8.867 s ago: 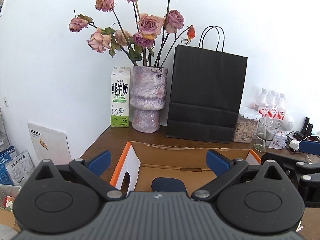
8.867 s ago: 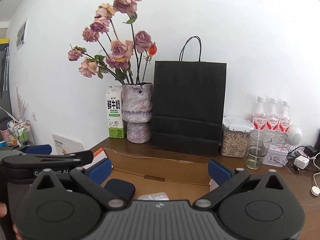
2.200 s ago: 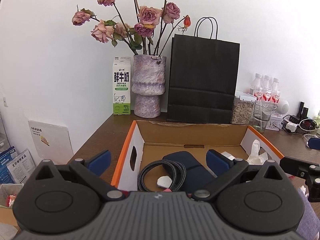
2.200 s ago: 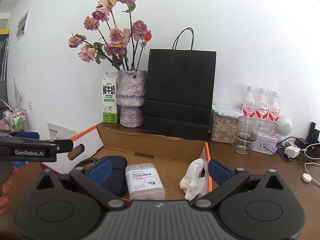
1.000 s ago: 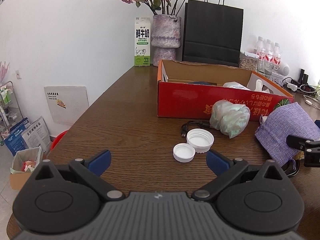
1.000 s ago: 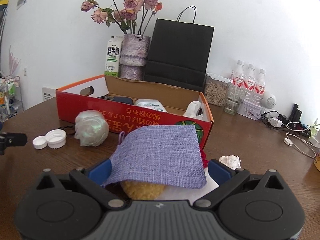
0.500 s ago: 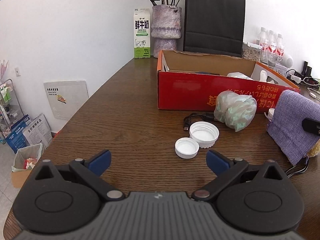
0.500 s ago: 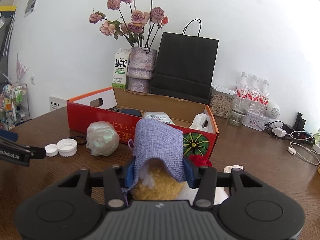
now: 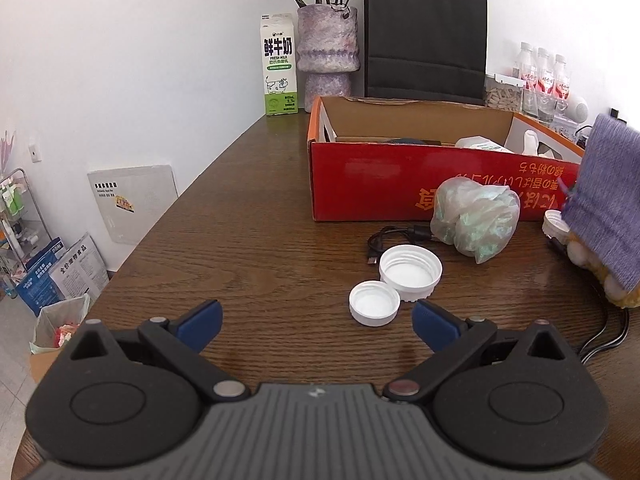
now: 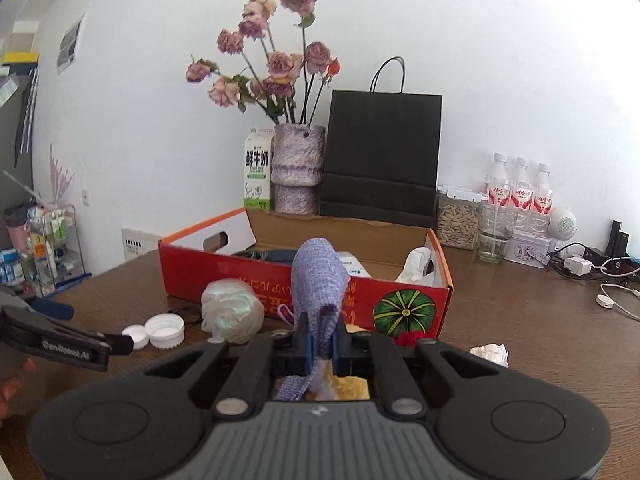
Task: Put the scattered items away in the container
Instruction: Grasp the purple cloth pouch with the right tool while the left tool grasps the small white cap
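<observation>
A red cardboard box stands open on the wooden table with items inside. In front of it lie two white caps, a crumpled plastic bag and a black cable. My right gripper is shut on a purple woven pouch, lifted in front of the box; the pouch also shows at the right of the left wrist view, with yellow stuffing under it. My left gripper is open and empty, low over the table just before the caps.
A milk carton, a vase of dried roses, a black paper bag, a seed jar and water bottles stand along the back wall. A crumpled tissue lies right of the box. Chargers and cables lie far right.
My right gripper has closed tighter on the purple pouch and raised it toward the box. My left gripper has edged forward toward the caps and stayed open.
</observation>
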Tool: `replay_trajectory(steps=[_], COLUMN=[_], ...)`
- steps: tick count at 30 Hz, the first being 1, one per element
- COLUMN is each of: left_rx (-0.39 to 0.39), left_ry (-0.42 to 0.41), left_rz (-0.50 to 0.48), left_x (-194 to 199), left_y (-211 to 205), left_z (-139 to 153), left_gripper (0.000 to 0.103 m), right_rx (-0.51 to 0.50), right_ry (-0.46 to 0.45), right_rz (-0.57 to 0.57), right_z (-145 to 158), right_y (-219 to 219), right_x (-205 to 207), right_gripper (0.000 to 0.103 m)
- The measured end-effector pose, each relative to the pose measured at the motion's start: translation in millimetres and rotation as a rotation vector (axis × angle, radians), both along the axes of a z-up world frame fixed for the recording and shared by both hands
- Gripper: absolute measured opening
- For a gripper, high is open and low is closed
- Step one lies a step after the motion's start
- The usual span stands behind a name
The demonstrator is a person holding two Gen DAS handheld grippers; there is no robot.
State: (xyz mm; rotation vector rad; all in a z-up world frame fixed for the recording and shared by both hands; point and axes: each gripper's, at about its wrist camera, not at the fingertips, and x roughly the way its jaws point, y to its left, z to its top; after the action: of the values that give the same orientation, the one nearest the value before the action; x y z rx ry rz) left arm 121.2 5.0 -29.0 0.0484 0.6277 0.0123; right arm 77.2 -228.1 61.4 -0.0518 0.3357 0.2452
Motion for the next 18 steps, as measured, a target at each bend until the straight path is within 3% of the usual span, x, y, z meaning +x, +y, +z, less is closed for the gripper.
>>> replay_trajectory(steps=[5,8,11,13,14,18], left_rx=[0.021,0.014,-0.006,-0.016,-0.02,-0.028], left_ry=[0.03,0.033,0.028,0.025,0.025,0.023], left_rz=[-0.016,-0.022,-0.041,-0.061,-0.066,-0.061], left_x=[12,15,14,12,11,8], left_y=[-5,-6,-6,-6,-6,-5], left_z=[-3,-4,-2,-1,-1,0], left_gripper=[0.099,0.087,0.064,0.035,0.029,0.029], right_rx=[0.052,0.057,0.055,0.051,0.05,0.049], right_ry=[-0.043,-0.029,-0.013,-0.009,-0.008,-0.004], right_rz=[-0.032,-0.041,-0.036,-0.031,-0.03,-0.029], right_z=[12,10,7,6,5,4], right_y=[-12,-16,-15,-13,-12,-12], right_x=[-5,-3,-2,-2,-2,-2], right_gripper=[0.008,0.008,0.008,0.008,0.008,0.008])
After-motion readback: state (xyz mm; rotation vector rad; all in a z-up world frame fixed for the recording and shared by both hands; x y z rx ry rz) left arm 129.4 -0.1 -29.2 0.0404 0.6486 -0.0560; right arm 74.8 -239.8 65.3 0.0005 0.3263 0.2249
